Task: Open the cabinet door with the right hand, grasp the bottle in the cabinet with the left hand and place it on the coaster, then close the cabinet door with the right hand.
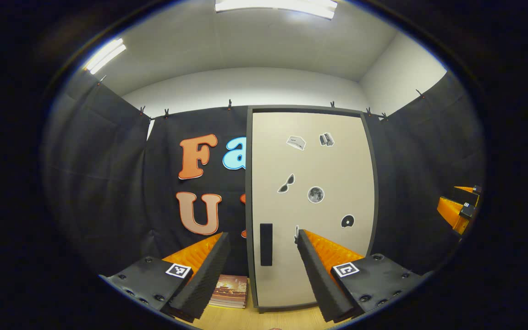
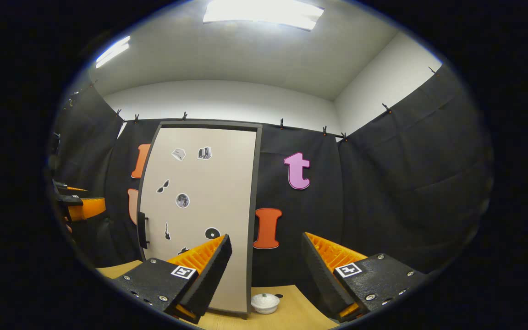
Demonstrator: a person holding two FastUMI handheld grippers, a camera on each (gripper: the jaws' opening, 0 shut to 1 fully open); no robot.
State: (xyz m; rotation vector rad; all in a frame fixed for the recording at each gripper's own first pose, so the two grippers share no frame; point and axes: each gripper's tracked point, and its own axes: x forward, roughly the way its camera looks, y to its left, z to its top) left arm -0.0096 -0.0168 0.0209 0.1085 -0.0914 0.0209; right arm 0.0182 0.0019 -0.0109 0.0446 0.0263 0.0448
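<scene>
Near field, right gripper view: the right tool [image 2: 264, 270] is wide open, jaws well apart, holding nothing, above the wooden worktop [image 2: 300, 307]. Just beyond its fingers a small white dish-like object [image 2: 265, 303] sits on the worktop by the cabinet's lower right corner; whether this is the coaster cannot be told.

Near field, left gripper view: the left tool [image 1: 261, 270] is likewise wide open and empty. A stack of books [image 1: 229, 291] lies on the worktop just left of the cabinet.

Far field: the cabinet door [image 2: 200, 211] stands upright and shut, its long axis vertical, its stickered face turned toward both tools. The dark handle [image 2: 142, 230], a vertical bar, sits on the door's left edge, so it lies ahead and to the left of the right tool. In the left gripper view the same handle [image 1: 266, 244] falls between the left tool's fingers, though well beyond them. The bottle is presumably behind the shut door.
</scene>
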